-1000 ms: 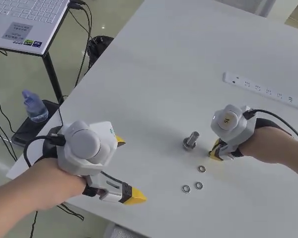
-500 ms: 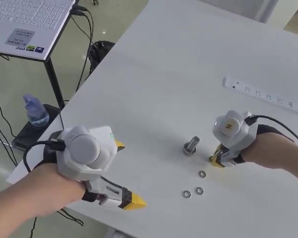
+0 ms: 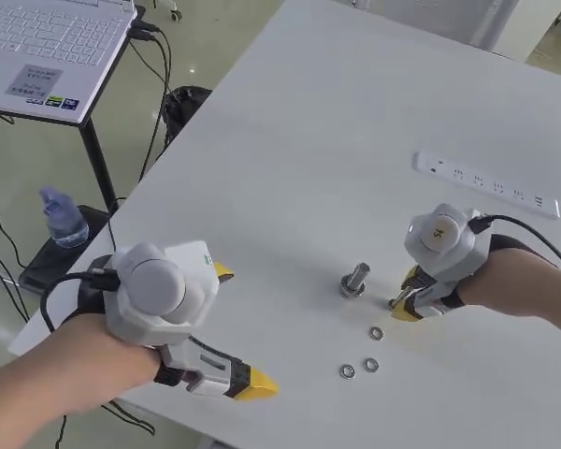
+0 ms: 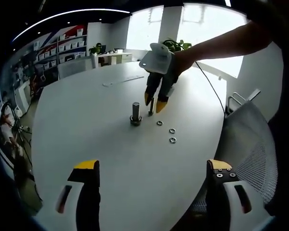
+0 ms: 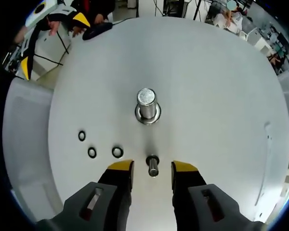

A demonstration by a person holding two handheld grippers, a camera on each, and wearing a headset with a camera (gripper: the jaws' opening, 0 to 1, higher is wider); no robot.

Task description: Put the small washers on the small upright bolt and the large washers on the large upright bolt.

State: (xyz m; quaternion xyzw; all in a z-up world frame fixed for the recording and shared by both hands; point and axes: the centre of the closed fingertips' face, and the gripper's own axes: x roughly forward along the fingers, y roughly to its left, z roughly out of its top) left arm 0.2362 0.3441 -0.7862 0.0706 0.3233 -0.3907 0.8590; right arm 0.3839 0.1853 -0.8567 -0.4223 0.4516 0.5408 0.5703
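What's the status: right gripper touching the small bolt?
Apart. The right gripper view shows the small bolt between the open jaws of the right gripper, with a gap on each side.

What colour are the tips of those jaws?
Yellow, on the right gripper; clearest in the right gripper view.

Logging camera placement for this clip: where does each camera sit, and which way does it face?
Head view: from the headset, forward and down at the table; both forearms show, holding the left gripper and right gripper.
Left gripper view: low at the table's edge, facing across at the large bolt and the right gripper; own open jaws rise from below.
Right gripper view: steeply down at the small bolt between its own jaws.
Shared: all three show the large bolt and three washers.
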